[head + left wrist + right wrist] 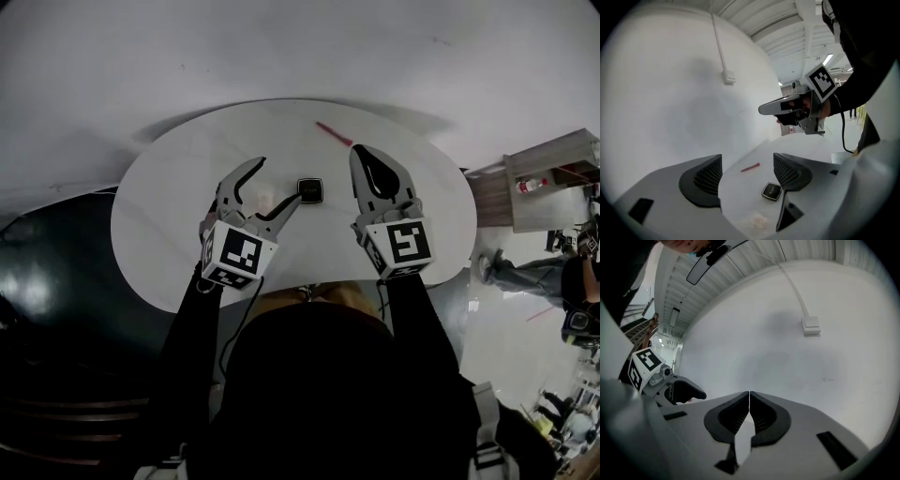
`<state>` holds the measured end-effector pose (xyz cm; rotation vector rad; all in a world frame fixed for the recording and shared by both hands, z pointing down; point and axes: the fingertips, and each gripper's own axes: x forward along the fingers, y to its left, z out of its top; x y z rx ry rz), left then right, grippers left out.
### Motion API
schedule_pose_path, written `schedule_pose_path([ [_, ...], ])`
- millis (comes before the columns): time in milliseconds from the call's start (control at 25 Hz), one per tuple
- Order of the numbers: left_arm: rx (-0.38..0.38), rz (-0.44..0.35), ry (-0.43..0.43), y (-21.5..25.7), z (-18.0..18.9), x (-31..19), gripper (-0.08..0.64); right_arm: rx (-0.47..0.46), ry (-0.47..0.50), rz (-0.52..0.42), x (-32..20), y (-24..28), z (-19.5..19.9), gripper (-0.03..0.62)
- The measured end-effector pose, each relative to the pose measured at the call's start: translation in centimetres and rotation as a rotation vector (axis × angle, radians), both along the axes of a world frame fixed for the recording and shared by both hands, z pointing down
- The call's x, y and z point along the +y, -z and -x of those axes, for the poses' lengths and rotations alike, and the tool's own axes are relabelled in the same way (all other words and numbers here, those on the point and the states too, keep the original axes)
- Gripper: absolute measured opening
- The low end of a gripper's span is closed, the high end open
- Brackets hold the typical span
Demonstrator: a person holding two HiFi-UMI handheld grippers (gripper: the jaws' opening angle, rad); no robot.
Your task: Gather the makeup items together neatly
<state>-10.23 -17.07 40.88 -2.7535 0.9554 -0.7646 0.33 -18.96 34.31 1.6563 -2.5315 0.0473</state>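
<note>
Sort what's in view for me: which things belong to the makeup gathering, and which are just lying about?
For the job: black compact; thin red stick; pale pinkish pad, probably makeup too. All three lie on the white table.

Just around: cabinet with a bottle; wall box.

Three items on the white table [169,206].

- Compact [310,190]: small, black, square with rounded corners. Lid closed, lying flat near the table's middle.
- Stick [333,134]: thin, red-pink, lying flat on a slant near the far edge, well apart from the compact.
- Pale pinkish lump [757,220]: translucent, on the compact's near side and close to it. Too blurred to identify.
</note>
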Motion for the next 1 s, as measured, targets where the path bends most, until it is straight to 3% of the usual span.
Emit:
schedule_pose_path([
  [440,0.200,-0.179,0.225,5.3,2.2,1.6,0.352,-0.010,0.050,-0.013,0.1,0.4,2.6,0.026],
  [600,0.242,-0.156,0.265,4.5,2.2,2.3,0.310,0.006,0.044,-0.004,0.1,-0.3,2.3,0.026],
  [1000,0.249,-0.116,0.282,3.2,2.4,2.0,0.310,0.029,0.034,0.006,0.6,-0.6,1.7,0.026],
])
